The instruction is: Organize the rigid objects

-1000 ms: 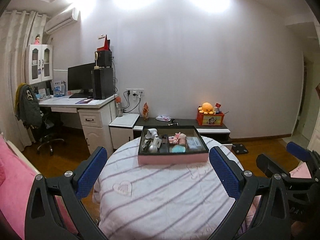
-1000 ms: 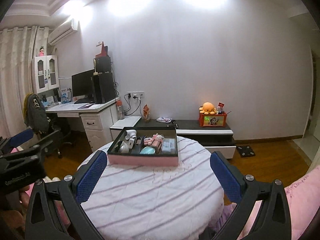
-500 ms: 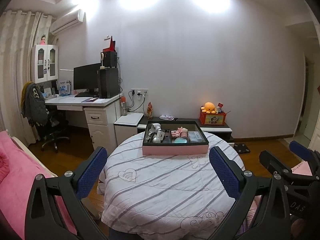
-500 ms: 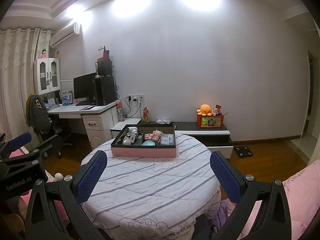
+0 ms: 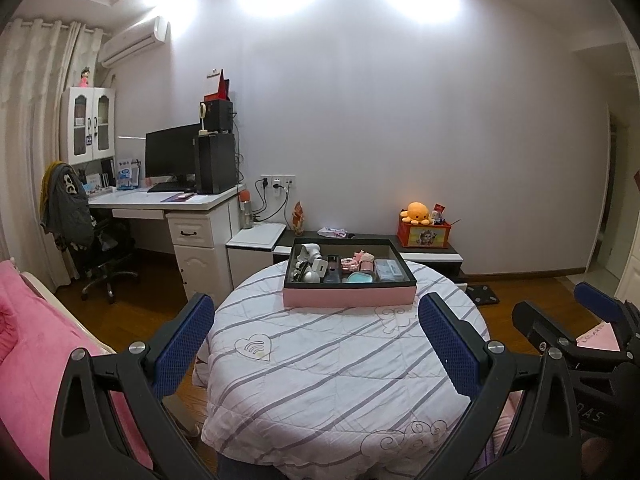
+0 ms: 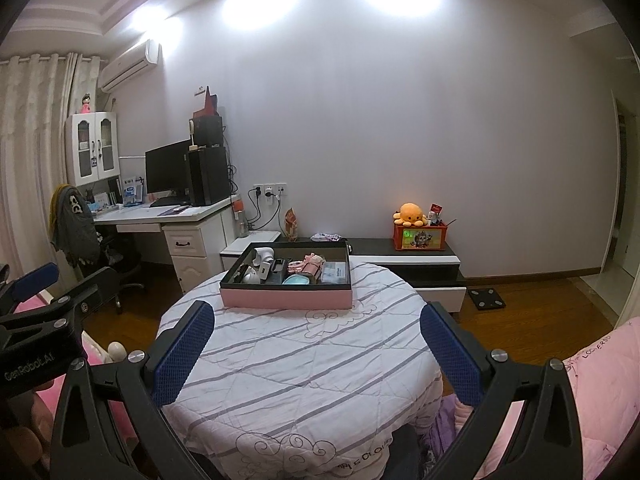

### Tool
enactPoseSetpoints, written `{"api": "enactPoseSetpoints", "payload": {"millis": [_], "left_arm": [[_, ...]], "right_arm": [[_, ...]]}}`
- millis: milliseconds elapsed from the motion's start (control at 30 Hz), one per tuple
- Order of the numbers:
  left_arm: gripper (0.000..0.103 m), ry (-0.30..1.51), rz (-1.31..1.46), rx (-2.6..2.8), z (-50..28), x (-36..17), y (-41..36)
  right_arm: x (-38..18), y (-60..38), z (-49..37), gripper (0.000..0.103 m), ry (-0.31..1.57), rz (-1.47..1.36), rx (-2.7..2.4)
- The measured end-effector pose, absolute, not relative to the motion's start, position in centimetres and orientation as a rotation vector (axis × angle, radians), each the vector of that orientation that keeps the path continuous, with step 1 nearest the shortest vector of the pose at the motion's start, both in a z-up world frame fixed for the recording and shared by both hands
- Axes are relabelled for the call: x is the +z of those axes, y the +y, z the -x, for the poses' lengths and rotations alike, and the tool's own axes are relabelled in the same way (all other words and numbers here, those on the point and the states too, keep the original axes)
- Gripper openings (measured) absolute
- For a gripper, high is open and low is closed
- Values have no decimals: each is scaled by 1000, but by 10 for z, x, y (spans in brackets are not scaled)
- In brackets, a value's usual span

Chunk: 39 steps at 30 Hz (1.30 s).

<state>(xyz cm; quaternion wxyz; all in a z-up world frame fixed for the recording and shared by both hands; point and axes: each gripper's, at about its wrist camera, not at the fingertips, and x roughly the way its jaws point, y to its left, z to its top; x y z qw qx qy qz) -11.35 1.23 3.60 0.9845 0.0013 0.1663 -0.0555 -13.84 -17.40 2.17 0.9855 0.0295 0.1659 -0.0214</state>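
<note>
A pink box with a black inside [image 5: 348, 295] [image 6: 286, 298] stands at the far side of a round table with a striped white cloth [image 5: 340, 364] [image 6: 296, 364]. It holds several small items: a white device [image 5: 309, 252], a teal case [image 5: 360, 278], a clear case [image 5: 389, 269]. My left gripper [image 5: 314, 344] is open and empty, well short of the box. My right gripper [image 6: 316, 350] is open and empty, also well back. Each gripper shows at the edge of the other's view.
A white desk [image 5: 160, 204] with monitor and office chair [image 5: 100, 256] stands at the left. A low black-and-white cabinet [image 6: 404, 258] with an orange plush [image 6: 410, 214] runs along the back wall. Pink bedding [image 5: 36, 352] lies at the left, pink fabric [image 6: 604, 392] at the right.
Both grippers have pulled back and up from the table; the box looks smaller and farther, and more of the cloth shows. Both stay open.
</note>
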Motion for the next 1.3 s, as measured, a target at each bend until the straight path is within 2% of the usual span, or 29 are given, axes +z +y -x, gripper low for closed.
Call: {"api": "enactPoseSetpoints", "payload": {"millis": [1300], "left_arm": [[103,400,-22,-95,101,23,18]], "right_arm": [[12,-176,130,103,346,-43,-55]]}}
